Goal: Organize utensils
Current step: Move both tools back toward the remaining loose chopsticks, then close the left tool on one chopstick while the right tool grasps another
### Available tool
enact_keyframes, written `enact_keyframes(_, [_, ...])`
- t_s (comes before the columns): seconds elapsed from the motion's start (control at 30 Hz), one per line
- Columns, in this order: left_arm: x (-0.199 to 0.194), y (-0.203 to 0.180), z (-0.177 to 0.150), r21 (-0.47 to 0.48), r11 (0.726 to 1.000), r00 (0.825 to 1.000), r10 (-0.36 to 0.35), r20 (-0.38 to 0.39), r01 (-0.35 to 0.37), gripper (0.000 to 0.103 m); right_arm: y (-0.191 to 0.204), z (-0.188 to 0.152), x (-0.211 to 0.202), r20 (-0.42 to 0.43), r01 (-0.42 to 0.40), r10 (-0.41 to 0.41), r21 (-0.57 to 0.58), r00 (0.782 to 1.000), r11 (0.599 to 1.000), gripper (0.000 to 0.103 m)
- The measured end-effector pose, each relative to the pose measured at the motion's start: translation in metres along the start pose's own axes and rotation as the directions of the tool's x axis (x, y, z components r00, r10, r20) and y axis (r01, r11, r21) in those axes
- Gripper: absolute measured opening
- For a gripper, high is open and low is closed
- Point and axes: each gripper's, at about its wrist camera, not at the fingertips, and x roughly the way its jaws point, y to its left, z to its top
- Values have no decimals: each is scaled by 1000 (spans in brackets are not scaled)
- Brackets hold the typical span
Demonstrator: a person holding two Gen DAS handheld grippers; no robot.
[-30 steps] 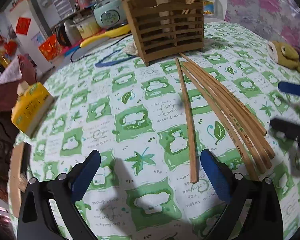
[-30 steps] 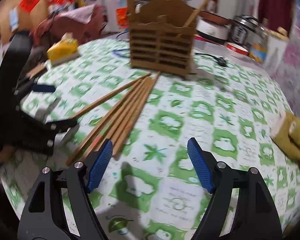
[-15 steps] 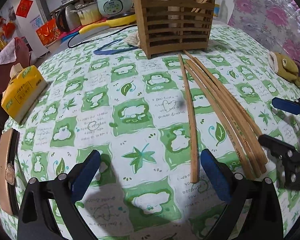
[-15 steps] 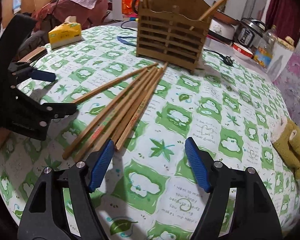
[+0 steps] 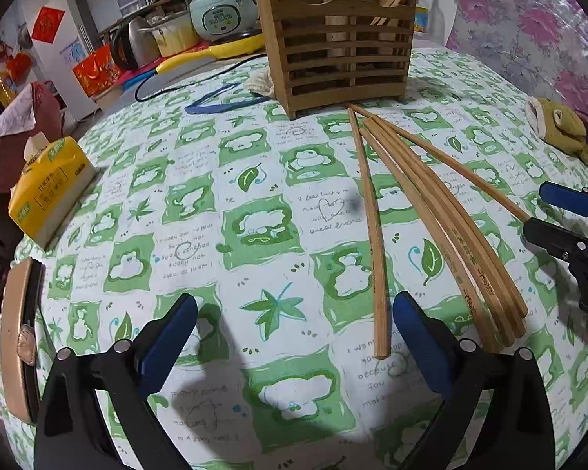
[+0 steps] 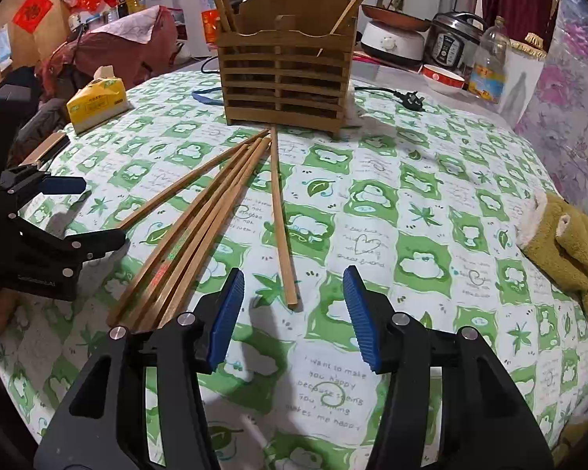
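Observation:
Several wooden chopsticks [image 5: 423, 211] lie fanned on the green-and-white tablecloth [image 5: 254, 235], in front of a slatted wooden utensil holder [image 5: 337, 51] that has a few chopsticks standing in it. My left gripper [image 5: 294, 337] is open and empty, low over the cloth; the leftmost chopstick [image 5: 372, 231] ends just inside its right finger. My right gripper [image 6: 292, 317] is open and empty, with the end of a single chopstick [image 6: 280, 215] between its fingers. The bundle [image 6: 200, 231] lies left of it. The holder [image 6: 286, 74] stands behind.
A yellow tissue pack [image 5: 47, 184] sits at the table's left edge. A stuffed toy [image 6: 564, 239] lies at the right edge. A blue band [image 5: 223, 102], a cable with plug [image 6: 407, 98], rice cookers, a bowl and a bottle [image 6: 488, 66] crowd the far side.
The right gripper has moved right and forward, so a single chopstick end now lies between its fingers. The left gripper has shifted slightly and stays open.

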Motion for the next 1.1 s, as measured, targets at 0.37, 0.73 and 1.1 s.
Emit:
enact_keyframes(0.37, [-8, -18, -4, 90, 990, 993, 103, 58, -108, 98, 2, -1, 1, -9, -25, 24, -11, 1000, 1000, 45])
enact_keyframes(0.73, [-21, -23, -18, 138, 990, 997, 21, 69, -30, 96, 3, -5, 3, -38, -40, 40, -4, 998, 999, 39])
enact_keyframes(1.1, [-21, -20, -20, 87, 985, 987, -155, 30, 152, 27, 2, -4, 6, -45, -58, 58, 5, 997, 998, 39])
